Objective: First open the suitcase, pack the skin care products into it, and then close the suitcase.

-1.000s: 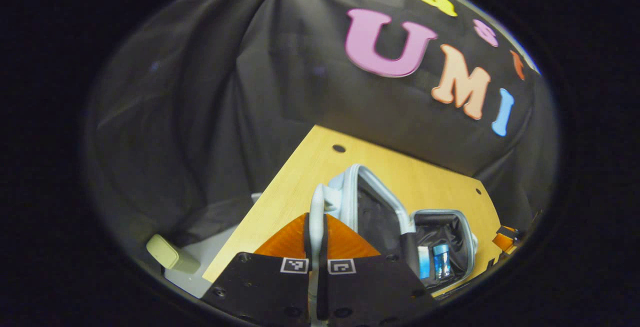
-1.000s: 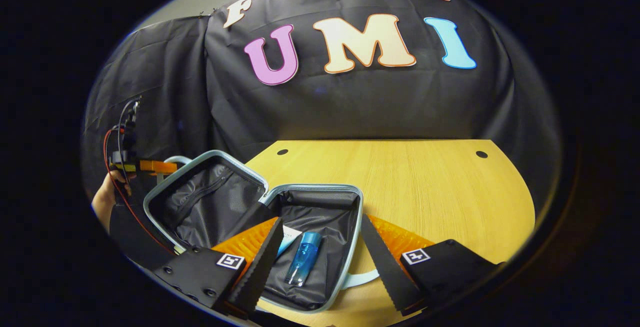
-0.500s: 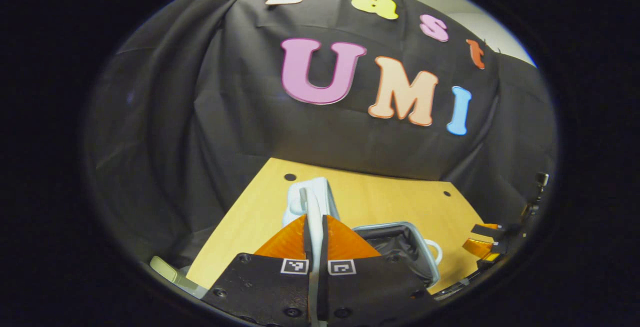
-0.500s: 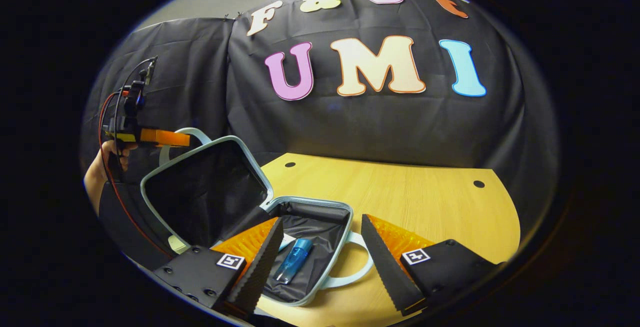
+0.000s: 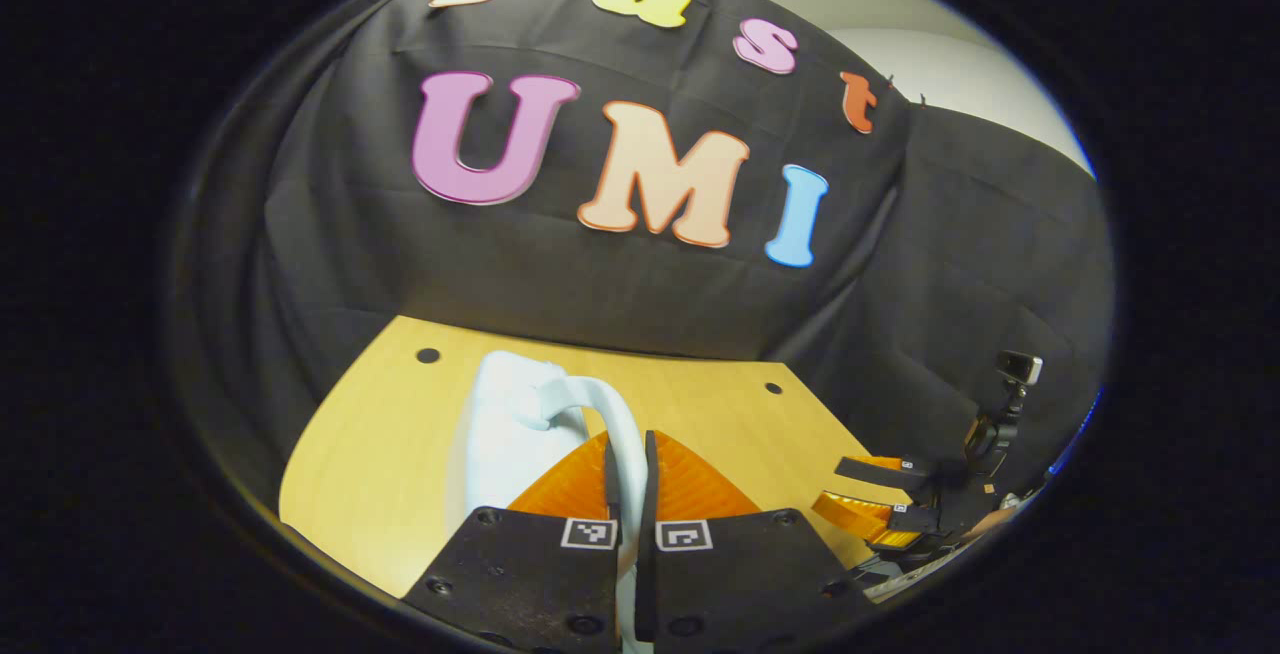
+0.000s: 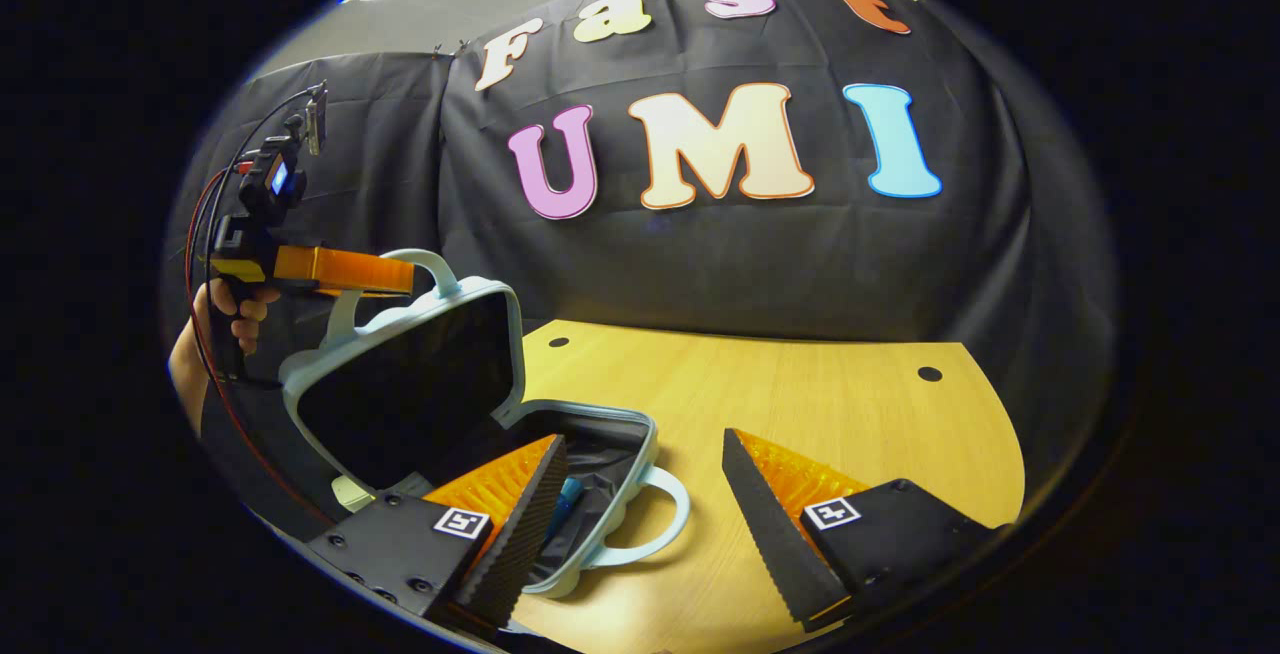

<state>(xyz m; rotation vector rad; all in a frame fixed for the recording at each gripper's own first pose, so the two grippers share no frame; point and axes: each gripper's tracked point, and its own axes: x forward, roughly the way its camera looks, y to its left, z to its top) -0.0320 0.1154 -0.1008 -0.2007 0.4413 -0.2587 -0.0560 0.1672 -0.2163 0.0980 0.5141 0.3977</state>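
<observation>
On the wooden worktop [image 6: 800, 404], the pale-blue hard-shell suitcase [image 6: 420, 384] stands half-open. The left hand-held gripper [image 5: 630, 454] pinches its curved lid handle [image 5: 610, 414]. The right hand-held gripper [image 6: 640, 494] hangs spread above a blue bottle [image 6: 568, 496], probably skincare.

Pale wooden tabletop [image 6: 800, 404] with small dark holes near the far edge; carries the open suitcase [image 6: 600, 454] at its left.

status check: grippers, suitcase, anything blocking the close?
Left gripper shut on pale blue suitcase lid's handle. Right gripper open, beside the base. Lid half-raised; nothing visibly blocking.
</observation>
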